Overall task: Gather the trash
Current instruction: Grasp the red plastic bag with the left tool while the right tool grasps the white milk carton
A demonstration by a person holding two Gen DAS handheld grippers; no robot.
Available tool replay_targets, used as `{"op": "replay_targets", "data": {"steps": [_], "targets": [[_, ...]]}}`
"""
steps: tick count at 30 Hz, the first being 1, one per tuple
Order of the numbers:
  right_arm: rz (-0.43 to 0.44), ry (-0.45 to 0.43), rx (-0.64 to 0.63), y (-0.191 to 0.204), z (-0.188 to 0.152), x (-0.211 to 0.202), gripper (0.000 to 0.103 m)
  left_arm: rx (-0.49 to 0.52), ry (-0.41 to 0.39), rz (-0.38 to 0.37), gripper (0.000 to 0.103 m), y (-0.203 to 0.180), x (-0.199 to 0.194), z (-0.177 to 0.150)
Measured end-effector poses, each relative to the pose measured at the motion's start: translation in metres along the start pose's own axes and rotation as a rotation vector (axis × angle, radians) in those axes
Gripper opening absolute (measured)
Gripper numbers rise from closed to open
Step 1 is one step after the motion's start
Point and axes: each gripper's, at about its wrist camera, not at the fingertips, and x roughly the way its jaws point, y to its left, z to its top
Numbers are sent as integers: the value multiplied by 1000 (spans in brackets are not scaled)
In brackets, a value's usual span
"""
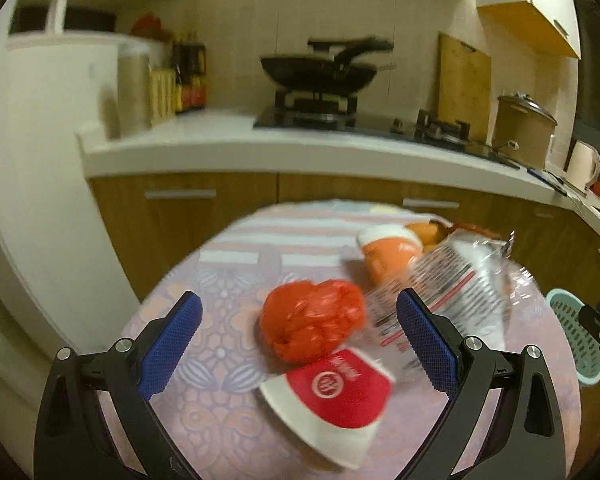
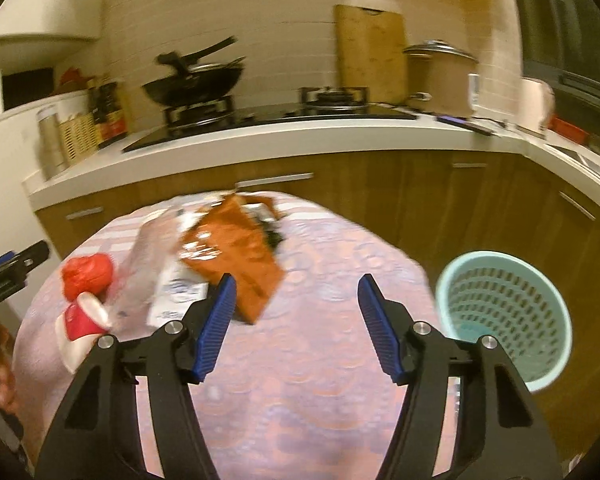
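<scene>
Two pairs of tongs hover over a round bench (image 2: 320,380) draped in a pink patterned cloth, both with blue pads spread apart and gripping nothing. From the left tongs (image 1: 300,320), a crumpled red plastic bag (image 1: 312,320) lies dead ahead between the pads, with a red-and-white paper cup (image 1: 336,400) on its side touching it at 6 o'clock. At 2 o'clock lies a clear printed wrapper (image 1: 452,292), and an orange-and-white cup (image 1: 388,256) sits beyond it at 1 o'clock. From the right tongs (image 2: 294,294), an orange snack bag (image 2: 236,256) lies at 11 o'clock, overlapping the clear wrapper. A teal perforated basket (image 2: 504,316) stands off the bench edge at 3 o'clock. Everything is slightly blurred.
</scene>
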Motion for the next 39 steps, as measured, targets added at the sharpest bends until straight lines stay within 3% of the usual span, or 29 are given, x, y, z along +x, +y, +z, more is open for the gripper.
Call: {"op": "replay_targets", "data": {"steps": [7,16,20,27,30,37,38,39], "targets": [[112,112,-18,31,-13,23,59,-33,133,-110,95,7,47,-5],[164,229,-44,58,-28,54,63,-23,157,-147,94,4,65,-3],[152,251,-45,64,-27,67,69,-12,180,-162,93,-1,72,-4],[138,291,-25,72,-20,87,70,-5,196,-146,74,-2,81,-7],[155,312,-21,76,-21,89,70,-18,198,-151,73,0,80,-7],[84,302,-25,81,-15,100,71,1,195,-127,72,-4,82,-7],[74,300,-30,81,-14,102,67,7,194,-121,70,-5,81,-7],[79,298,-28,79,-12,102,51,13,192,-113,65,-5,81,-7]]}}
